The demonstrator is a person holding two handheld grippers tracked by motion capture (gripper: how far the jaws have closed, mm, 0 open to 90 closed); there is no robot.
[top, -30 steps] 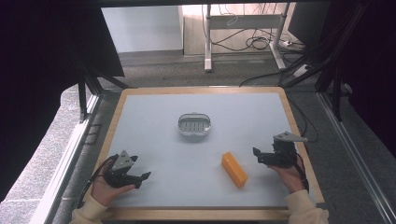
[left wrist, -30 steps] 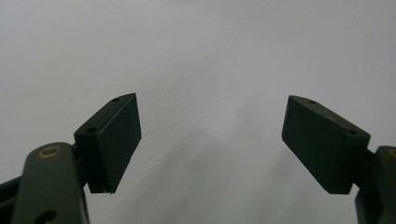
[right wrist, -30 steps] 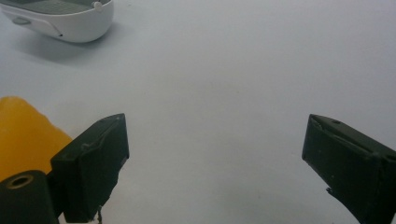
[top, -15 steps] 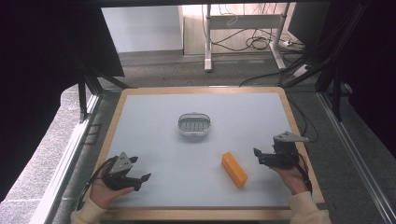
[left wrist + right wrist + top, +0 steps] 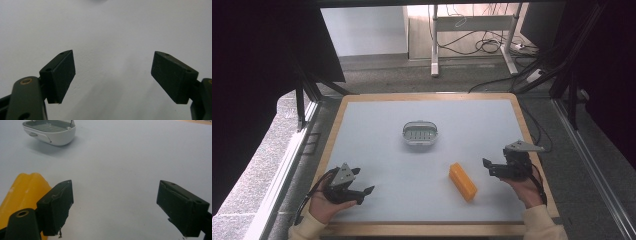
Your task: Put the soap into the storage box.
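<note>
Resting near the middle of the pale grey table top (image 5: 377, 130), the white oval soap dish with grey ribbed insert (image 5: 420, 133) serves as reference. Toward the person and rightward lies the orange rectangular block (image 5: 462, 181). The right gripper (image 5: 490, 167), jaws spread, sits beside the block. The left gripper (image 5: 360, 184), jaws spread, holds nothing.

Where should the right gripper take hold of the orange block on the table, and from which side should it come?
Probably across the middle of the orange block, over its two long sides. It lies flat and elongated, running diagonally, so its short width should fit between the jaws. The right gripper is open and sits just right of it; coming from above, with the jaws turned square to the long axis, looks simplest.
</note>
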